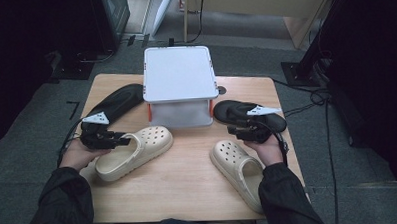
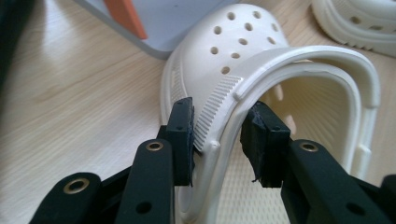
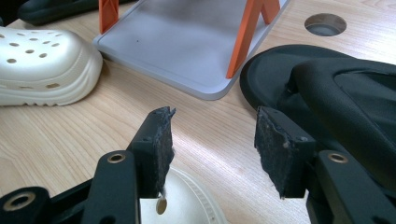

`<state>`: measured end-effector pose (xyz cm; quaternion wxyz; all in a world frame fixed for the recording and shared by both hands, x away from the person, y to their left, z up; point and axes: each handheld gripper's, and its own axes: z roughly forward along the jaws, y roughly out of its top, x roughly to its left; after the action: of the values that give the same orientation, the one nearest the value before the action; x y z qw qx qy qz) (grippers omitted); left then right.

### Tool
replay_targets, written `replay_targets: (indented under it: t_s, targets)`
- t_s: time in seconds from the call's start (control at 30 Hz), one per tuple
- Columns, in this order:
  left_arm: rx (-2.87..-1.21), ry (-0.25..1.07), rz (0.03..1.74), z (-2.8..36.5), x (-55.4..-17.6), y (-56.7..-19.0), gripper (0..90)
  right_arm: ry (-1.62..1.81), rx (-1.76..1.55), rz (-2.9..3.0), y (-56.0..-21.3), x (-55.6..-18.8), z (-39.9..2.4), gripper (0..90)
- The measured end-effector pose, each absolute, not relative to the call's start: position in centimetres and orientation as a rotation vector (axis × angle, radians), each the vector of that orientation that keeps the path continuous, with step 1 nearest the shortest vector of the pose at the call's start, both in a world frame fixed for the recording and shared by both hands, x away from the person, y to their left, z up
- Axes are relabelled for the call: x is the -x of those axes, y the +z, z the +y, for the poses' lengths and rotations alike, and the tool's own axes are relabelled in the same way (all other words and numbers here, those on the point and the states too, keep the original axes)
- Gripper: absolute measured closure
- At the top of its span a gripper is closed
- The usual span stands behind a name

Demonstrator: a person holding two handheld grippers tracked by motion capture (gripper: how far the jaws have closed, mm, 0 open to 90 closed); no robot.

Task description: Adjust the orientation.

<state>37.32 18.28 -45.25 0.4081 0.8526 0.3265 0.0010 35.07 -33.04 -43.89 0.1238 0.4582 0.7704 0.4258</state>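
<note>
A cream clog lies at the table's left, its toe pointing at the white rack. My left gripper is at its heel end. In the left gripper view the jaws straddle the clog's side wall where the heel strap joins, one pad on the ribbed outside and one on the inside. My right gripper hovers open between the second cream clog and a black slipper. In the right gripper view nothing lies between its jaws; the slipper is just right of them.
A white two-level rack with orange posts stands at the table's back centre. A second black slipper lies left of it. A round hole is in the tabletop by the rack. Bare wood runs along the front edge.
</note>
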Motion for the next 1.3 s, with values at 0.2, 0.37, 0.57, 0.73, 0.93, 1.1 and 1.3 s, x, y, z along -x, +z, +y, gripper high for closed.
replay_targets:
  t_s: [0.2, 0.37, 0.57, 0.73, 0.93, 1.1, 1.3]
  targets:
    - [-2.146, -0.04, 0.823, 17.3, -36.8, -45.1, 66.6, 1.269, -1.328, 2.243, -43.4, -34.8, -32.6, 48.5]
    - [-2.159, -0.068, 0.824, 16.4, -36.2, -45.1, 66.8, 1.303, -1.31, 2.242, -42.5, -34.3, -31.5, 50.0]
    - [-2.145, -0.059, 0.79, 15.8, -35.6, -45.2, 63.3, 1.295, -1.225, 2.261, -40.9, -33.3, -29.5, 51.3]
    - [-2.115, -0.027, 0.789, 16.6, -35.3, -44.5, 53.7, 1.317, -1.2, 2.274, -39.5, -32.2, -27.6, 53.7]
    - [-2.059, 0.02, 0.772, 18.3, -35.0, -43.7, 59.2, 1.307, -1.114, 2.339, -39.1, -31.2, -23.9, 51.6]
    - [-2.062, 0.042, 0.856, 19.2, -35.3, -44.5, 58.2, 1.312, -1.085, 2.383, -39.7, -30.8, -20.6, 53.9]
    - [-2.064, 0.009, 0.865, 19.1, -35.8, -45.6, 60.8, 1.332, -1.056, 2.406, -41.0, -30.9, -17.1, 56.9]
